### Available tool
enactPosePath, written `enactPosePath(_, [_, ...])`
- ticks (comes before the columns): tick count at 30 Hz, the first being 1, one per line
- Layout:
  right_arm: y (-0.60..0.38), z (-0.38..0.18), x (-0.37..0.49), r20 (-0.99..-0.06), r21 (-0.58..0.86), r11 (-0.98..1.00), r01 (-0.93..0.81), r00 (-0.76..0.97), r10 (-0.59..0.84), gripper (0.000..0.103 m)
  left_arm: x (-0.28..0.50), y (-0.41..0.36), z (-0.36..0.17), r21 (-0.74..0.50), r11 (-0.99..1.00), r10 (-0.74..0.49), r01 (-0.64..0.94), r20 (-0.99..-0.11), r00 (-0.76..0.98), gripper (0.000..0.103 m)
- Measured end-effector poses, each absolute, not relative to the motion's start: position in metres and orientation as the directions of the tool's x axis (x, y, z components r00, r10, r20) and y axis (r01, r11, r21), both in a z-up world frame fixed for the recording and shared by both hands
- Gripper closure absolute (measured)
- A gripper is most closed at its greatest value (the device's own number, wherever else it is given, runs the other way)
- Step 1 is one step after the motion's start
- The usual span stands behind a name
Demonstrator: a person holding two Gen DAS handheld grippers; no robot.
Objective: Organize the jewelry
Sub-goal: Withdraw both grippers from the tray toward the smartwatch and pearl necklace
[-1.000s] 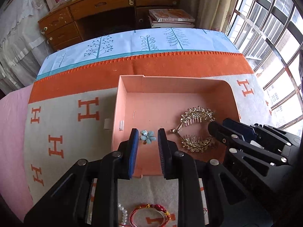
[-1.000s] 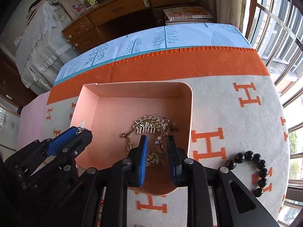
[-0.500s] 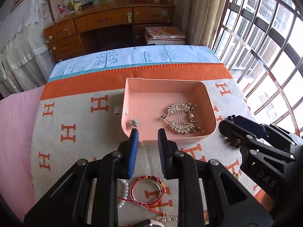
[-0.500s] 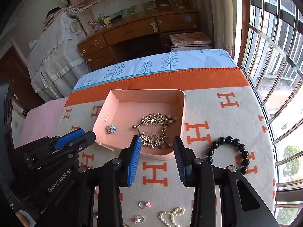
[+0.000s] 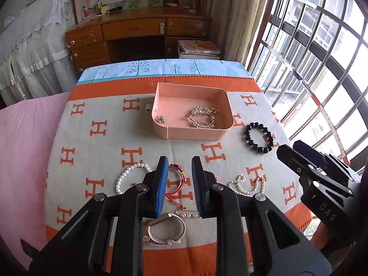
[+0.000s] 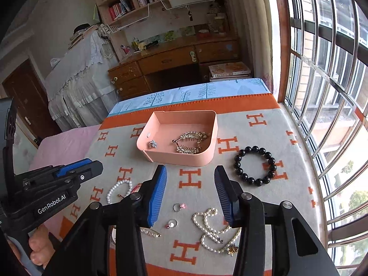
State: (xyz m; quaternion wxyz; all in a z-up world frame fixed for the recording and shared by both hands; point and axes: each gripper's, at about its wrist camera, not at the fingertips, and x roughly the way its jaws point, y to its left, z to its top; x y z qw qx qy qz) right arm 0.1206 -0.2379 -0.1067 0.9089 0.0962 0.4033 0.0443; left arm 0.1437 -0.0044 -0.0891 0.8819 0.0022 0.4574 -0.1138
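Hovering over the blanket (image 5: 96,151), your left claw (image 5: 179,181) and right claw (image 6: 191,193) both gape apart, empty; hair comb (image 6: 189,142) lies in the tray (image 6: 179,158)

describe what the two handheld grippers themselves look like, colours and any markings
Both are matte black plastic linkage frames with round silver pivot bolts and two flat fingers faced with ribbed blue pads. The left gripper carries white "GenRobot.AI" lettering on its side, seen from the right wrist camera. The right gripper shows embossed "DAS" on its body in the left wrist view. Bare fingers grip the left handle; no sleeves or cables show.
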Motion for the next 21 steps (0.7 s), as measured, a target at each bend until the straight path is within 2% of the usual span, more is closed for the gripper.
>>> enactPosePath(5, [-0.244,-0.093,0.074,-0.694,0.201,0.980,-0.008,0.704,0.148,0.050,0.104,-0.008,-0.084,-0.080,0.974,-0.190,0.212,-0.796,0.575,0.085])
enactPosePath(13, [-0.267,-0.090,0.011,-0.677,0.219,0.976,0.015,0.723,0.141,0.049,0.050,-0.014,-0.087,-0.064,0.969,-0.197,0.240,-0.788,0.583,0.085])
enactPosePath(21, [-0.295,-0.110,-0.020,-0.713,0.233,0.969,0.079,0.691,0.116,0.049,0.033,0.005,-0.115,-0.142,0.964,-0.239,0.225,-0.832,0.500,0.085])
